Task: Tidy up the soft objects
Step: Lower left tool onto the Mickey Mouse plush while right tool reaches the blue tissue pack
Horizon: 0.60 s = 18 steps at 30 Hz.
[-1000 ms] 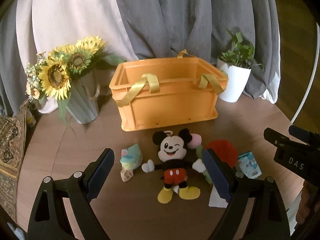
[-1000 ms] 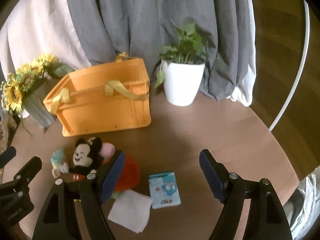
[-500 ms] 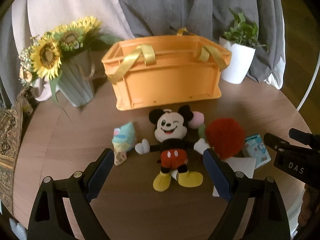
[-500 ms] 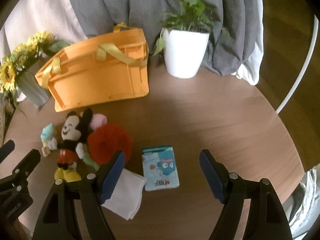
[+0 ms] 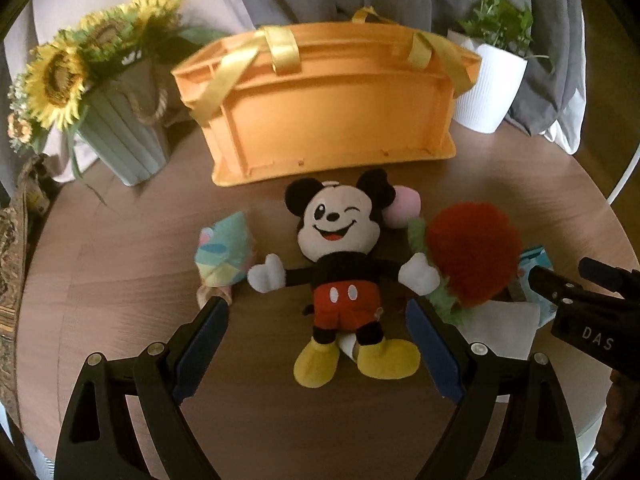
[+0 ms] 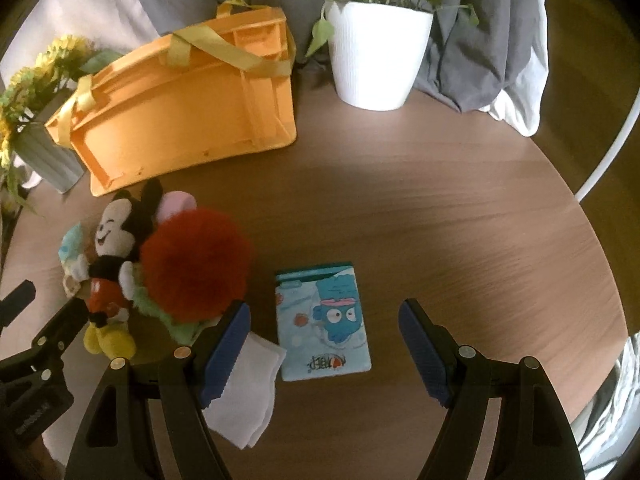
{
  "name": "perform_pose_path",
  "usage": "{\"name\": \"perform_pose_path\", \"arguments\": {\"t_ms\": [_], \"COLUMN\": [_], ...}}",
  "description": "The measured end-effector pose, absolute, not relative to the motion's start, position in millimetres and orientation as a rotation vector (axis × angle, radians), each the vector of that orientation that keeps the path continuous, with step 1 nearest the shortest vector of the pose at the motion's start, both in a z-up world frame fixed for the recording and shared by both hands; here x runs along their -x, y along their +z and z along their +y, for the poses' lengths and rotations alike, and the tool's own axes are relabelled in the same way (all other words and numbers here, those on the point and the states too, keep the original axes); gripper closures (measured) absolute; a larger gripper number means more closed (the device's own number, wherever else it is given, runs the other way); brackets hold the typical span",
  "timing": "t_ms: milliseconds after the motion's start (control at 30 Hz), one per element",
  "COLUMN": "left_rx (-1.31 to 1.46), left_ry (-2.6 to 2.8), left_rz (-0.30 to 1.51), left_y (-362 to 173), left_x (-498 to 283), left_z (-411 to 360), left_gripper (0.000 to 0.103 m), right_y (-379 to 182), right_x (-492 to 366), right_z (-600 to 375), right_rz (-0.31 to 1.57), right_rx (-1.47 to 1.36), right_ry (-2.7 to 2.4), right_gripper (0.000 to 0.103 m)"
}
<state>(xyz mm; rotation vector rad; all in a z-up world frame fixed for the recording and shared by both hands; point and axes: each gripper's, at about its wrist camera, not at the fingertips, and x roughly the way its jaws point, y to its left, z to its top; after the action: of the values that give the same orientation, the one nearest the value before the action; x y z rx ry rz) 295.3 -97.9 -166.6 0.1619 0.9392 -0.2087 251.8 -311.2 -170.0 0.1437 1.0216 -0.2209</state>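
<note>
A Mickey Mouse plush lies face up on the round wooden table, in front of an orange crate with yellow straps. My left gripper is open, one finger at each side of the plush's legs. A pastel ice-cream plush lies left of it, a red fluffy pompom right, a pink soft piece behind. My right gripper is open over a blue tissue pack. A white cloth lies under its left finger.
A sunflower vase stands left of the crate, a white plant pot to its right. Grey and white curtains hang behind. The table edge curves at the right, with a white hoop beyond.
Both grippers have moved forward and down toward the table. The toys and the tissue pack now look larger and sit between the fingers. Nothing was picked up.
</note>
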Motion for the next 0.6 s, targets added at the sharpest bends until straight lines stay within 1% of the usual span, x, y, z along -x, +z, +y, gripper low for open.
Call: {"name": "perform_pose_path", "arguments": {"t_ms": [200, 433, 500, 600], "left_rx": [-0.169, -0.176, -0.177, -0.168], "left_ry": [-0.211, -0.218, -0.218, -0.223], "left_rz": [0.977, 0.976, 0.982, 0.993], "left_y": [-179.7, -186.0, -188.8, -193.3], "left_x": [-306.7, -319.0, -321.8, -324.8], "left_z": [-101.1, -105.7, -106.1, -107.2], "left_gripper": [0.012, 0.015, 0.019, 0.022], "right_y": [-183.3, -194.1, -194.8, -196.2], "right_x": [-263.4, -274.0, -276.0, -278.1], "right_z": [-313.9, -317.6, -318.2, -318.5], "right_rz": [1.061, 1.091, 1.091, 1.091], "right_rx": [-0.148, -0.175, -0.176, -0.17], "right_ry": [-0.216, -0.213, -0.215, -0.215], "right_gripper": [0.026, 0.026, 0.026, 0.026]}}
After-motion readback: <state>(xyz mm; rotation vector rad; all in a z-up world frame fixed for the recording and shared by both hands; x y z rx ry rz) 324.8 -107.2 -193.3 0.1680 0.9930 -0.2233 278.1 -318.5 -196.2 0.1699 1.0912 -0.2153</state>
